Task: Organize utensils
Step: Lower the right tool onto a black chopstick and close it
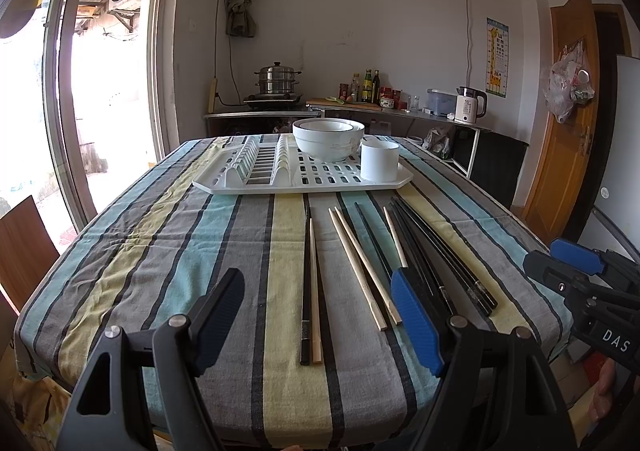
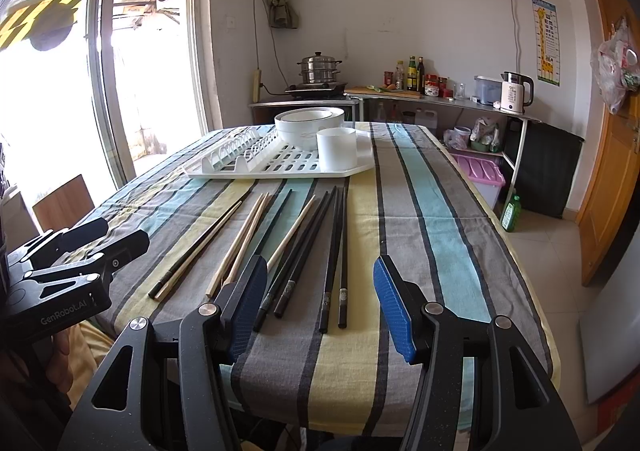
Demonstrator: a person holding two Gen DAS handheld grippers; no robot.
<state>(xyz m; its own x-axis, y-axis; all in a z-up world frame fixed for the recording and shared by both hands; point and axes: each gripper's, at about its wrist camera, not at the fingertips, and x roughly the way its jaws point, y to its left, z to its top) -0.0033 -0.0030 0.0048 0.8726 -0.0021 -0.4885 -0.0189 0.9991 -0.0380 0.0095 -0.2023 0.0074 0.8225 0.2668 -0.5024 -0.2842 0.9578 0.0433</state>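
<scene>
Several chopsticks lie on the striped tablecloth (image 1: 168, 251). Wooden chopsticks (image 1: 362, 265) and black chopsticks (image 1: 448, 255) lie side by side; one black and wooden pair (image 1: 310, 287) lies apart on the left. In the right wrist view the wooden ones (image 2: 244, 239) lie left of the black ones (image 2: 334, 247). My left gripper (image 1: 318, 307) is open and empty above the near table edge. My right gripper (image 2: 320, 291) is open and empty over the black chopsticks' near ends. A white cup (image 1: 379, 160) stands on the white drying rack (image 1: 224, 181), also seen in the right wrist view (image 2: 336, 153).
Stacked white bowls (image 1: 328, 139) sit on the rack behind the cup. A counter with a steamer pot (image 1: 277, 81), bottles and a kettle (image 1: 470, 103) stands behind the table. A glass door is on the left, a wooden door (image 1: 568, 111) on the right.
</scene>
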